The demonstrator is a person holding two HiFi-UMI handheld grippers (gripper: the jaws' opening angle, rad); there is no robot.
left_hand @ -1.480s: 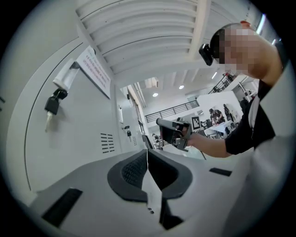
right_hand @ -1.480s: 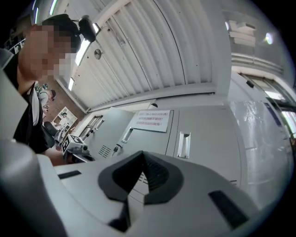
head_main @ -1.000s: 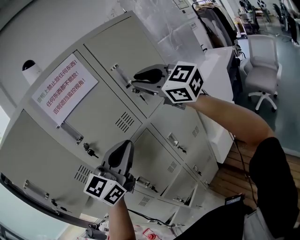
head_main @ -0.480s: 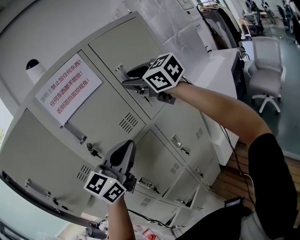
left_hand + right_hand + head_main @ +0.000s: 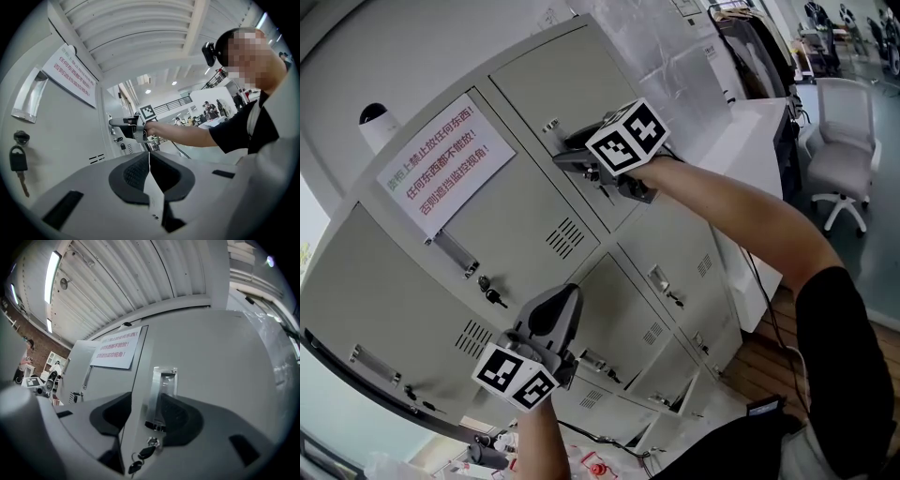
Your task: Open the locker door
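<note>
Right tool (image 5: pixel 149 411), newly opened, astride chrome handle (image 5: pixel 162 389)

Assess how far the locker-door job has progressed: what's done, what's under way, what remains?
Done: the right gripper is at the recessed handle of the upper locker door. In hand: its jaws have just been opening and stand apart with the handle between them, not pinching it. Left: grip and pull; the door is shut, keys in its lock.
</note>
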